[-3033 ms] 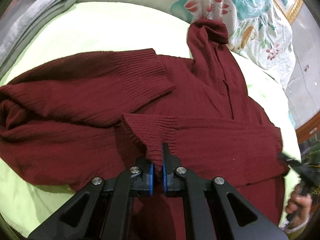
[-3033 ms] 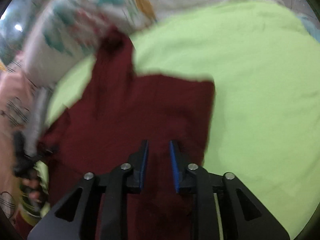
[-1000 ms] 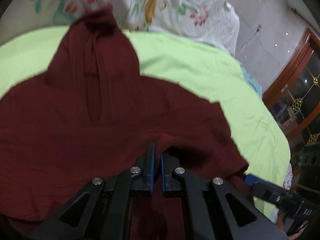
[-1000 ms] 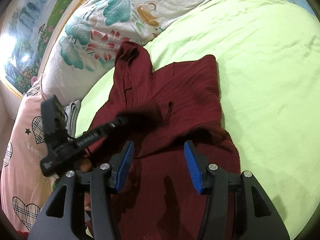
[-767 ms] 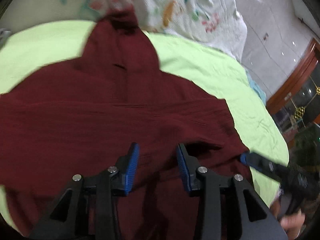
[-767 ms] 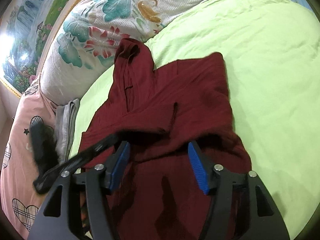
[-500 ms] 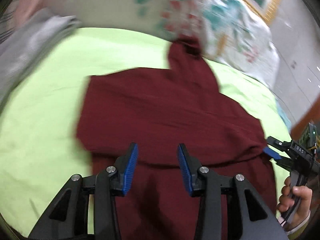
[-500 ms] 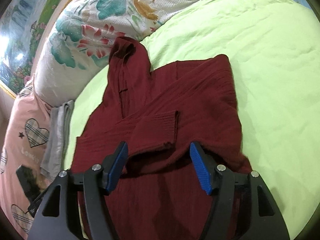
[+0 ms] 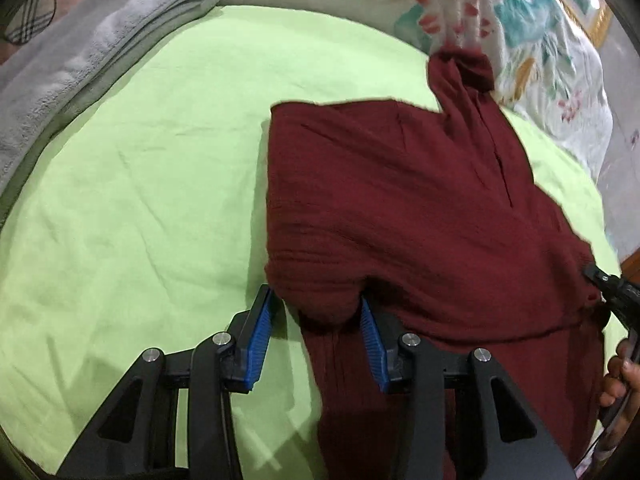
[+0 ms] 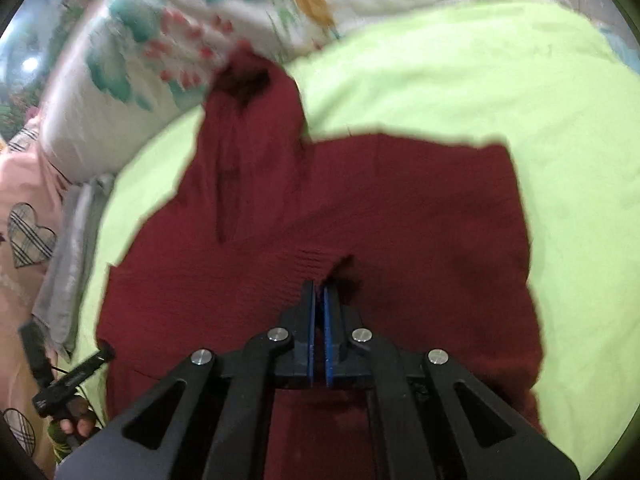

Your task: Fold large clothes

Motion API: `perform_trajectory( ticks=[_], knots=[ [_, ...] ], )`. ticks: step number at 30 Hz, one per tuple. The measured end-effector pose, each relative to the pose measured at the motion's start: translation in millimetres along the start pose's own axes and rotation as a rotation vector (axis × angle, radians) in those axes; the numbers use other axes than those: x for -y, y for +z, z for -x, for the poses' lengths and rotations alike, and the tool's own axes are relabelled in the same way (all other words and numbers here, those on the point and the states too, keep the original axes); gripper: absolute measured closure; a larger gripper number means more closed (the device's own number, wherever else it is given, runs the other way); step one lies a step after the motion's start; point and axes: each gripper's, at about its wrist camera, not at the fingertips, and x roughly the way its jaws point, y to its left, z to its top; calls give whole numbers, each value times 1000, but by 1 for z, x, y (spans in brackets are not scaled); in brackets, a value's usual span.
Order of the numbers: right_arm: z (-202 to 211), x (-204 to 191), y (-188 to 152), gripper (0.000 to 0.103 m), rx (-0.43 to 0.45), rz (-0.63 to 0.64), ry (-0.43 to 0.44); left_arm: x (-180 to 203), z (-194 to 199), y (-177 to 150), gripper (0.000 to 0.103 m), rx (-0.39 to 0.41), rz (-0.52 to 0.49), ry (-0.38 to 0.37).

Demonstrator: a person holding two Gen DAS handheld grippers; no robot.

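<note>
A dark red knitted hooded sweater (image 9: 400, 208) lies on the lime green bed sheet (image 9: 140, 184), hood toward the pillows, both sleeves folded across its body. My left gripper (image 9: 316, 312) is open, its jaws on either side of the bulging fold at the sweater's left edge. My right gripper (image 10: 319, 292) is shut on the ribbed sleeve cuff (image 10: 308, 264) in the middle of the sweater (image 10: 400, 216). The right gripper's tip shows at the right edge of the left wrist view (image 9: 612, 284).
A folded grey blanket (image 9: 72, 52) lies at the far left of the bed. Floral pillows (image 9: 520, 20) stand behind the hood. A pink pillow with plaid hearts (image 10: 24, 216) lies to the left. The left gripper's handle and the hand on it (image 10: 68, 388) show at lower left.
My left gripper let go of the sleeve, opened and moved left to the sweater's left edge. My right gripper moved onto the sleeve cuff and closed on it.
</note>
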Motion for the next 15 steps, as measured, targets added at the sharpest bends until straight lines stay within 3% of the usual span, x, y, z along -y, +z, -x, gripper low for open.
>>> perform_trajectory(
  ticks=[3, 5, 9, 15],
  knots=[
    [35, -4, 12, 100, 131, 12, 29, -3, 2, 8, 60, 29, 29, 9],
    [46, 0, 16, 100, 168, 7, 26, 0, 2, 6, 60, 33, 21, 9],
    [25, 15, 9, 100, 98, -2, -22, 6, 2, -5, 60, 23, -45, 38],
    [-4, 44, -5, 98, -9, -95, -62, -13, 6, -2, 64, 5, 12, 47]
  ],
)
